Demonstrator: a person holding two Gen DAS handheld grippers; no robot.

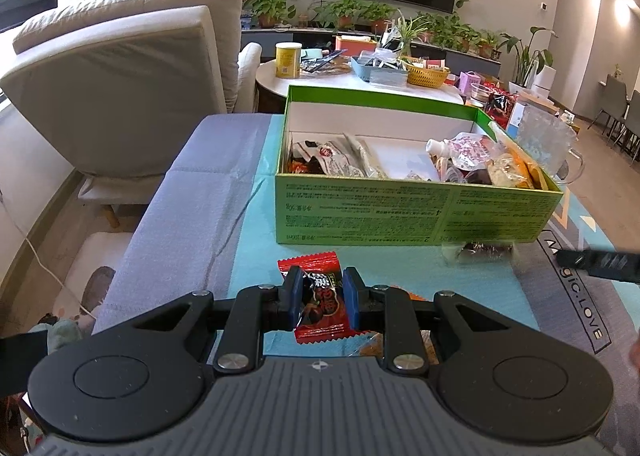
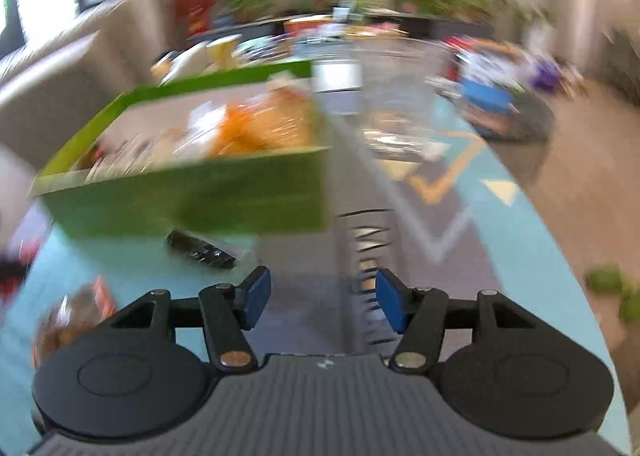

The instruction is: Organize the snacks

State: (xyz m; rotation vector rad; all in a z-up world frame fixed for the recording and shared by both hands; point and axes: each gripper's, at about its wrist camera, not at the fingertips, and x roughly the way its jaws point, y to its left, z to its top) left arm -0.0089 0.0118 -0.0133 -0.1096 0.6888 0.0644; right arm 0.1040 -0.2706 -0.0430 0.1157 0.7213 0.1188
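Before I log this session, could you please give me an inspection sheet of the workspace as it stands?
Surface: teal patterned mat over a grey cover.
Job's things: green box holding several snacks; red candy packet; dark wrapped snack loose before the box.
Clutter: clear glass mug beside the box.
Grippers: left gripper shut on the red candy packet; right gripper open, empty, view blurred.
Cables: white cord on the floor.
Surroundings: beige armchair, crowded round table, television, plants.
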